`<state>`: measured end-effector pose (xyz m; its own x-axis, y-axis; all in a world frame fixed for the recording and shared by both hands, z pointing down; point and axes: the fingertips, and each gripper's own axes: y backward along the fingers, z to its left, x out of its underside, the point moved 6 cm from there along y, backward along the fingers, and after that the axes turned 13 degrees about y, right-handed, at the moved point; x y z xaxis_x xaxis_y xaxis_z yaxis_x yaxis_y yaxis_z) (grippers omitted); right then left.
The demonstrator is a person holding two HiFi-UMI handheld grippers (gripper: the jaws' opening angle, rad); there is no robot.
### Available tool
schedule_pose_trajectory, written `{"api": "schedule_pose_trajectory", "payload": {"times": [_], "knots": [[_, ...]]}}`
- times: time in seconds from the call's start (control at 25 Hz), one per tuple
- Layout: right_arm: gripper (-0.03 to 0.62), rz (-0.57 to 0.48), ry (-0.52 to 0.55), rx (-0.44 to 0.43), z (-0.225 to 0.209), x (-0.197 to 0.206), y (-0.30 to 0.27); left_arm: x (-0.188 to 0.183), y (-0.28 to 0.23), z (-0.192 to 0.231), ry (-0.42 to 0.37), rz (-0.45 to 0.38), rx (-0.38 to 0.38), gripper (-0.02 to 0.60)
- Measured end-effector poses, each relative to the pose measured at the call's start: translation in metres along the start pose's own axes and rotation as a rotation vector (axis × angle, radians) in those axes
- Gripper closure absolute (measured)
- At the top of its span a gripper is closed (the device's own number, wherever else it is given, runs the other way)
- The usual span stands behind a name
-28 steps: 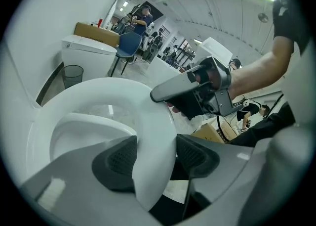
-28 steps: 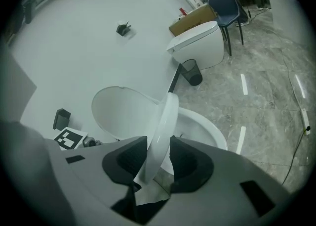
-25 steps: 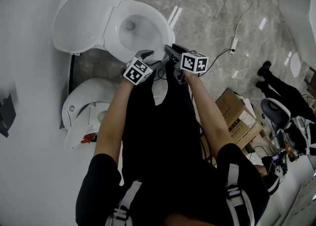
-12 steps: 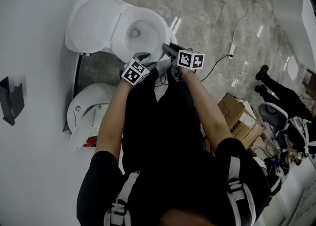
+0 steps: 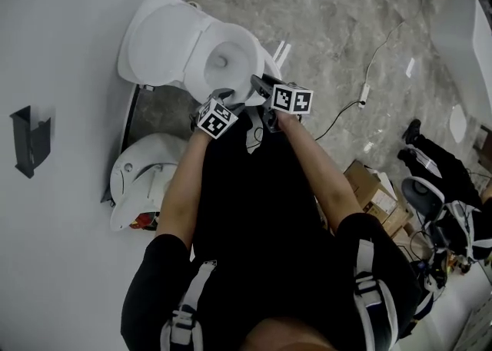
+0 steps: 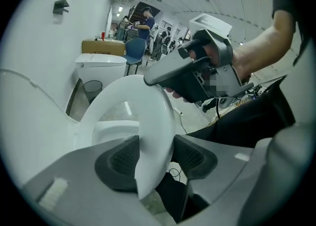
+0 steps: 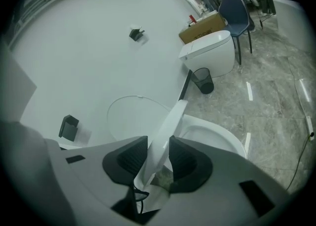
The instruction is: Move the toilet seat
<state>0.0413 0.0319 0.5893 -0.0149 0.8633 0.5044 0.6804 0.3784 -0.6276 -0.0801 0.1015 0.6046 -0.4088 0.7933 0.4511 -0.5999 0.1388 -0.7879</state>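
Note:
The white toilet (image 5: 192, 50) stands against the wall at the top of the head view, its lid (image 5: 157, 42) back. Both grippers are at its front rim. My left gripper (image 5: 227, 100) is shut on the white toilet seat (image 6: 143, 106); in the left gripper view the ring rises from between the pads (image 6: 123, 160). My right gripper (image 5: 261, 84) grips the same seat (image 7: 170, 121), which shows edge-on and tilted up over the bowl (image 7: 212, 138) in the right gripper view. The right gripper (image 6: 197, 71) also shows in the left gripper view, beside the ring.
A second toilet (image 5: 142, 177) lies by the wall at the left. Another toilet (image 7: 212, 54) and a black mesh bin (image 7: 202, 80) stand further along the wall. Cardboard boxes (image 5: 373, 188), a cable (image 5: 364, 92) and a seated person (image 5: 430, 165) are at the right.
The head view has shifted, so the toilet now sits further right and lower in it. Both grippers stay at the seat's front edge.

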Motion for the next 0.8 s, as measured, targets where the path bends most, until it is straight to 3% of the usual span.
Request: {"api": "schedule_pose_trajectory", "payload": {"times": [0.24, 0.48, 0.68, 0.8], "knots": [[0.454, 0.074, 0.03, -0.079, 0.016, -0.017, -0.005, -0.003, 0.016, 0.005, 0.075, 0.006, -0.066, 0.37], [0.456, 0.164, 0.061, -0.16, 0.023, -0.036, -0.008, -0.006, 0.029, 0.008, 0.19, -0.046, -0.172, 0.379], [0.464, 0.238, 0.109, -0.235, 0.029, -0.043, -0.011, -0.005, 0.039, 0.009, 0.212, -0.038, -0.216, 0.39], [0.463, 0.254, 0.139, -0.249, 0.037, -0.045, -0.018, -0.001, 0.047, 0.015, 0.233, -0.075, -0.236, 0.393]]}}
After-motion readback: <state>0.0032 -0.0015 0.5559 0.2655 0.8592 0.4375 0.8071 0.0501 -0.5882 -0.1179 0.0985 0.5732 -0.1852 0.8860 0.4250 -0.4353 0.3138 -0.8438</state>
